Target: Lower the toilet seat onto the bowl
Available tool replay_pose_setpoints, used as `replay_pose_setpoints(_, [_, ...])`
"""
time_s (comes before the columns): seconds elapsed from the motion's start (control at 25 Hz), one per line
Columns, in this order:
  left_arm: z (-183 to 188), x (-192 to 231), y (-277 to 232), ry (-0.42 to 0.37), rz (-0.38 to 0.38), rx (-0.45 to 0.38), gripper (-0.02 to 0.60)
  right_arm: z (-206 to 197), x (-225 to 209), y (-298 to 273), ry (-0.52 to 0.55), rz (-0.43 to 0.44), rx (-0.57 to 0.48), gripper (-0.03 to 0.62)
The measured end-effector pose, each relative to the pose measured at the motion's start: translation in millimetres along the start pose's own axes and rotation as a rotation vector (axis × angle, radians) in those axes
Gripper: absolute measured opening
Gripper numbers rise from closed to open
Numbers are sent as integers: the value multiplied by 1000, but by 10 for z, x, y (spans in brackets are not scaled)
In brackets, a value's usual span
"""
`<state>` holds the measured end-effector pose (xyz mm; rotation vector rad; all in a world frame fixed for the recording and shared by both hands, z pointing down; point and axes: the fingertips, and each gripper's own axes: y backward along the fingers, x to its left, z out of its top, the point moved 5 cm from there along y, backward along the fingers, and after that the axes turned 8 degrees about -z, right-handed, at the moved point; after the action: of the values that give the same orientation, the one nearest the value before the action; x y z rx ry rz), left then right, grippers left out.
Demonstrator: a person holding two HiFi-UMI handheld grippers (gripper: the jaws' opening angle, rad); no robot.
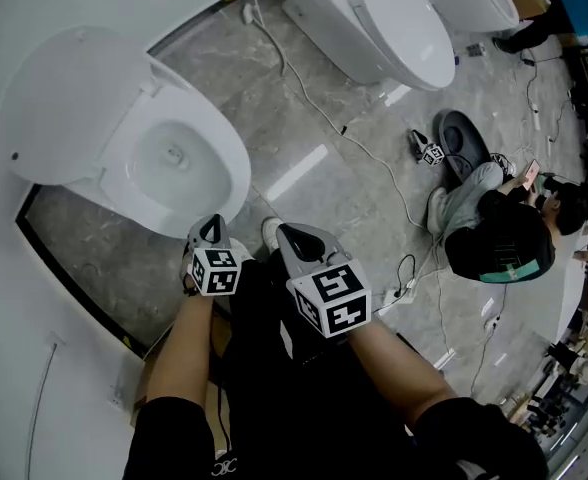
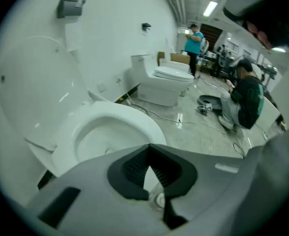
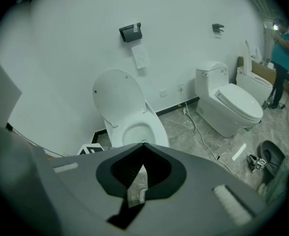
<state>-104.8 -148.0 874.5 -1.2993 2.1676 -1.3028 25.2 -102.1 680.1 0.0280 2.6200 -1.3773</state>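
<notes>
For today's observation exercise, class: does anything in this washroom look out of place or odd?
Yes. A white cable trails loose across the floor, and a spare gripper lies there near a seated person. The near toilet's lid stands raised; the neighbouring toilet is shut.

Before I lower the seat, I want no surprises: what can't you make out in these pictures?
Raised panel: seat, lid or both stacked, indistinguishable in any view.
Bowl front rim: left gripper view, covered by the left hand-held gripper.
Toilet foot: head view, beneath the bowl.
Paper holder contents: right gripper view, too small.
</notes>
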Motion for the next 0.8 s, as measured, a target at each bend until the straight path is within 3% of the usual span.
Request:
replay_pose_setpoints(0.12, [269, 22, 493, 144, 45, -67, 9, 151, 107, 218, 11, 11, -53, 9])
replay_pose_setpoints(0.28, [605, -111, 1141, 235, 55, -123, 11, 295, 232, 574, 37, 13, -115, 9])
replay_pose_setpoints(0.6, [1738, -331, 2497, 241, 121, -284, 11, 964, 277, 1212, 21, -13, -275, 8])
replay_pose_setpoints(0.8, [2386, -668, 3142, 158, 143, -416, 9, 1342, 230, 1612, 40, -20, -398, 8])
